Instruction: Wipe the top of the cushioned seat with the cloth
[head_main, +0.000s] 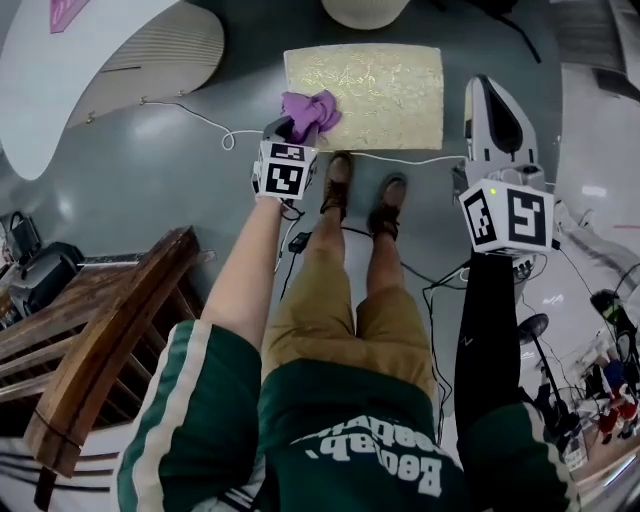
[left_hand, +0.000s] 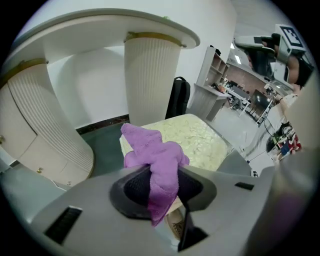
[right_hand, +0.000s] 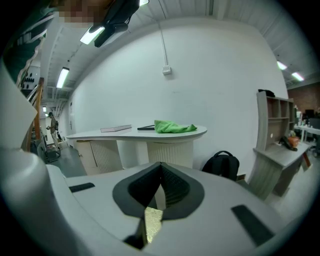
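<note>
A purple cloth (head_main: 310, 112) is pinched in my left gripper (head_main: 288, 132), which is shut on it just over the near left corner of the cushioned seat (head_main: 380, 92). In the left gripper view the cloth (left_hand: 152, 155) bunches out past the jaws, with the pale yellow seat top (left_hand: 195, 140) beyond it. My right gripper (head_main: 497, 125) hangs to the right of the seat, off its top, jaws closed with nothing between them. The right gripper view looks across the room, with a sliver of the seat (right_hand: 151, 222) showing below the shut gripper (right_hand: 161, 192).
The person's shoes (head_main: 362, 195) stand at the seat's near edge, and a white cable (head_main: 205, 122) runs along the floor. A wooden chair (head_main: 95, 345) is at the near left. A white curved counter (right_hand: 135, 134) with a green cloth (right_hand: 172, 127), and a black backpack (right_hand: 222, 162), stand ahead.
</note>
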